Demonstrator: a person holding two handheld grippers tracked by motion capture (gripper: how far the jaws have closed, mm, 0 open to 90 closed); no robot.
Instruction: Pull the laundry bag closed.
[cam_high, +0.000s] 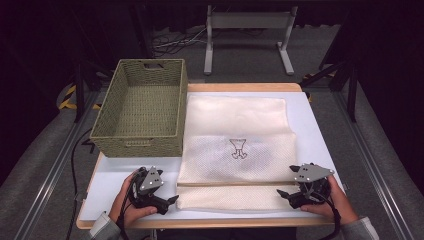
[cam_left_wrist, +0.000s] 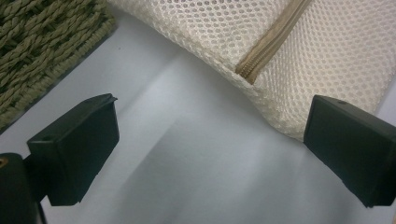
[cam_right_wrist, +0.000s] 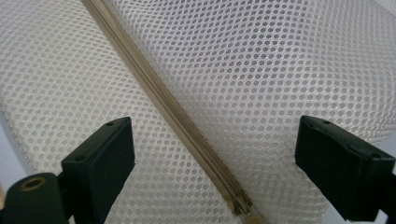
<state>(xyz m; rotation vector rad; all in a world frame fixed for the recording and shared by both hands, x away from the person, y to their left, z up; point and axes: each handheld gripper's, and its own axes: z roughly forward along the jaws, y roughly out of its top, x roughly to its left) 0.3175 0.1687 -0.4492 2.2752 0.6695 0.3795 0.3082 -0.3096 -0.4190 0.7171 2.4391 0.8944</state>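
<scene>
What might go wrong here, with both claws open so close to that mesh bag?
Two risks, I think. The right gripper straddles the zipper with the slider near its jaws; closing there may pinch mesh rather than the pull, and snag it. The left gripper sits open at the mesh bag corner, beside the woven basket; a shallow grip on that corner could slip, and the bag may drag instead of lifting.

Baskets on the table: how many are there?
1. A green woven basket sits at the table's far left, beside the cream mesh bag; it looks empty.
</scene>
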